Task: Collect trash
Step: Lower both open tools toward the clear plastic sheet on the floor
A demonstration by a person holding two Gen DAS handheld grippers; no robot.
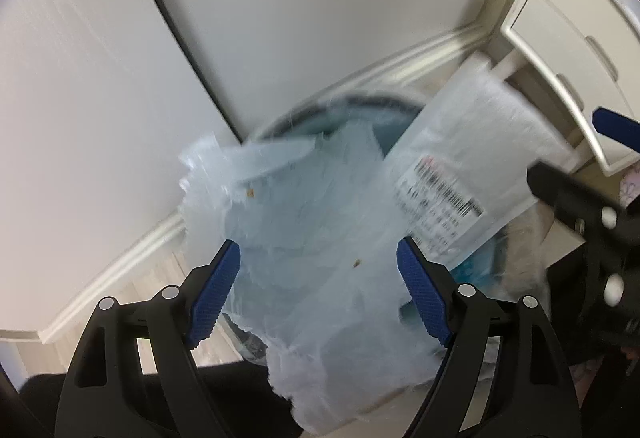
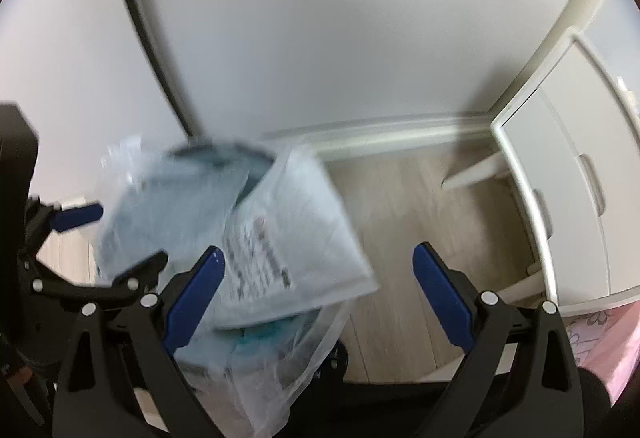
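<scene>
Evidently the drop step is in hand: the thin plastic film (image 1: 320, 278) and labelled mailer bag (image 1: 460, 166) lie over the bin (image 1: 360, 106) at frame centre. Left gripper (image 1: 320, 298) and right gripper (image 2: 316, 298) fingers are spread wide, nothing gripped. Next, more trash must be found.

Each camera sits on a gripper and looks steeply down past its two blue fingers. The left wrist view is close above the clear plastic bag (image 1: 320, 258), with the white wall (image 1: 280, 18) at 12 o'clock and the white cabinet (image 1: 568, 50) at 2 o'clock. The right wrist view sees the same bag (image 2: 168, 214) at 9 o'clock, the wall (image 2: 320, 30) at 12 and the cabinet (image 2: 560, 198) at 3. Each camera sees the other gripper at its edge.
</scene>
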